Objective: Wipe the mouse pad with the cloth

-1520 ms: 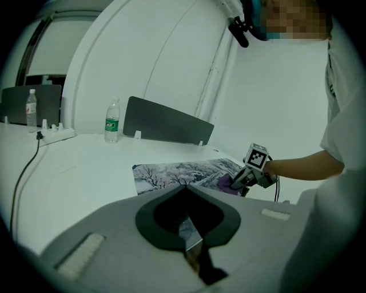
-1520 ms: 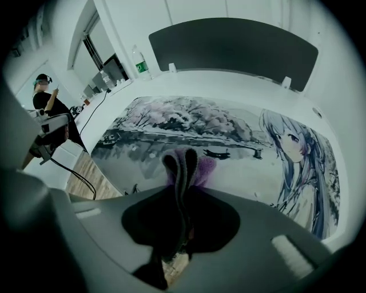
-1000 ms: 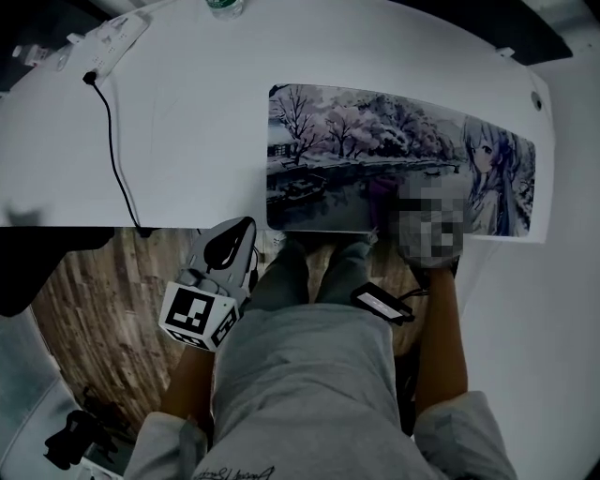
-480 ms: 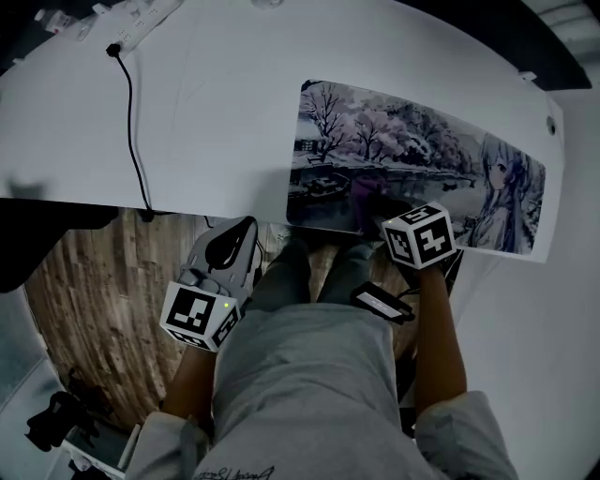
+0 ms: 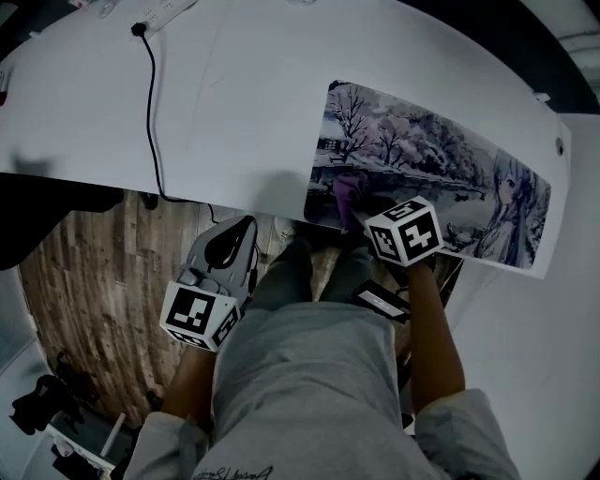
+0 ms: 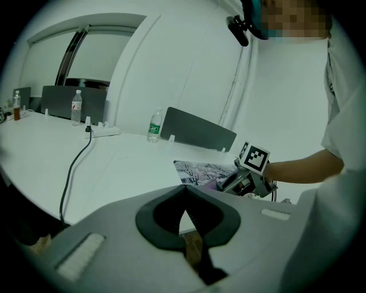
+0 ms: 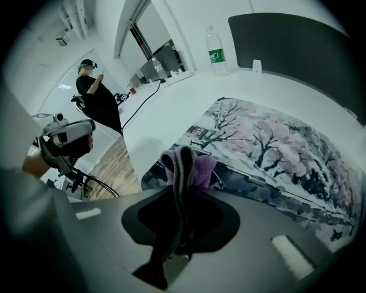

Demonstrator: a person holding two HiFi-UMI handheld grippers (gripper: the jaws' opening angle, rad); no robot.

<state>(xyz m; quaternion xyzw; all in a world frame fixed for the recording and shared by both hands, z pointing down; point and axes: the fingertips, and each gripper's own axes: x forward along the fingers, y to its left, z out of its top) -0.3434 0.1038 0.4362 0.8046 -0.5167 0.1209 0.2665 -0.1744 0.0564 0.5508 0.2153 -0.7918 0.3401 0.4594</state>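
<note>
The long mouse pad (image 5: 441,150) with a printed winter scene lies on the white table (image 5: 234,94), along its near edge. My right gripper (image 5: 361,208) is shut on a purple cloth (image 5: 348,190) and holds it on the pad's near left corner. In the right gripper view the cloth (image 7: 201,169) bunches out from between the jaws of my right gripper (image 7: 180,160), over the pad (image 7: 274,143). My left gripper (image 5: 242,230) hangs below the table edge, above the person's lap. Its jaw tips in the left gripper view (image 6: 184,191) meet with nothing between them.
A black cable (image 5: 153,112) runs across the table from a power strip (image 5: 173,11). A water bottle (image 7: 216,54) and a dark divider panel (image 7: 286,40) stand at the table's far side. Wooden floor (image 5: 94,281) lies below. Another person (image 7: 97,97) stands far off.
My right gripper has dragged the cloth leftward along the pad's near edge, toward its left corner. The left gripper has stayed where it was.
</note>
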